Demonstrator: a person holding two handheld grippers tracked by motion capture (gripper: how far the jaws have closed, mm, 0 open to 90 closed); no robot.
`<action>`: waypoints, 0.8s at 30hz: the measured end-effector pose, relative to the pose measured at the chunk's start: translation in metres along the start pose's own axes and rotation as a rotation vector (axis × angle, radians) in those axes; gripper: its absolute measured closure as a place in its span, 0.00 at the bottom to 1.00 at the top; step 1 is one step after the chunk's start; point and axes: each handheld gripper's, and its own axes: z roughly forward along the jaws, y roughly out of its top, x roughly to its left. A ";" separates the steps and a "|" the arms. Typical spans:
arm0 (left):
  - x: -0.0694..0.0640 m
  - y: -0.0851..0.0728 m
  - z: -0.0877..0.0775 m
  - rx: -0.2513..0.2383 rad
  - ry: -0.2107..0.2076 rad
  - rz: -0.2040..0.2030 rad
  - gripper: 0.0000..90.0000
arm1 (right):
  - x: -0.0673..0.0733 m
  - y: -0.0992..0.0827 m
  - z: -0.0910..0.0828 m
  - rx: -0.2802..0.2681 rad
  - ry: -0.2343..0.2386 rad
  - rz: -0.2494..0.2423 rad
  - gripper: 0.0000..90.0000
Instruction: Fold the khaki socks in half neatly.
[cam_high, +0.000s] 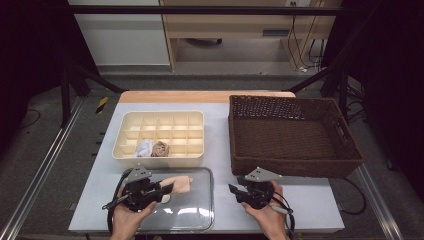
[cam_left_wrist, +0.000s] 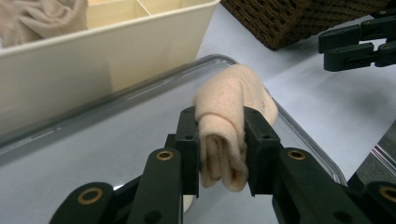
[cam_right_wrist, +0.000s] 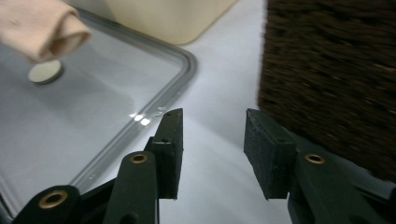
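- A rolled beige cloth (cam_left_wrist: 223, 135) is clamped between the jaws of the left gripper (cam_high: 167, 188), held above the clear lid (cam_high: 200, 212).
- The cloth's free end is seen over the lid's right part in the high view.
- The right gripper (cam_right_wrist: 212, 149) is held just right of the lid, over bare table (cam_high: 220, 130); its jaws stand apart, nothing between them.
- A cream divided tray (cam_high: 195, 155) sits just behind the lid; two small cloth bundles (cam_high: 152, 148) lie in its front row.
- A dark wicker basket (cam_high: 300, 167) stands right of the lid, beyond the right gripper.
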 end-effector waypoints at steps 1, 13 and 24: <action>0.001 0.003 -0.001 -0.003 0.003 0.002 0.78 | -0.005 -0.002 -0.003 -0.001 -0.011 0.005 0.64; 0.001 0.028 -0.007 -0.046 0.040 0.034 0.78 | -0.031 -0.010 -0.020 -0.002 -0.071 0.046 0.59; 0.003 0.052 -0.006 -0.066 0.075 0.051 0.78 | -0.046 -0.017 -0.031 -0.006 -0.116 0.073 0.55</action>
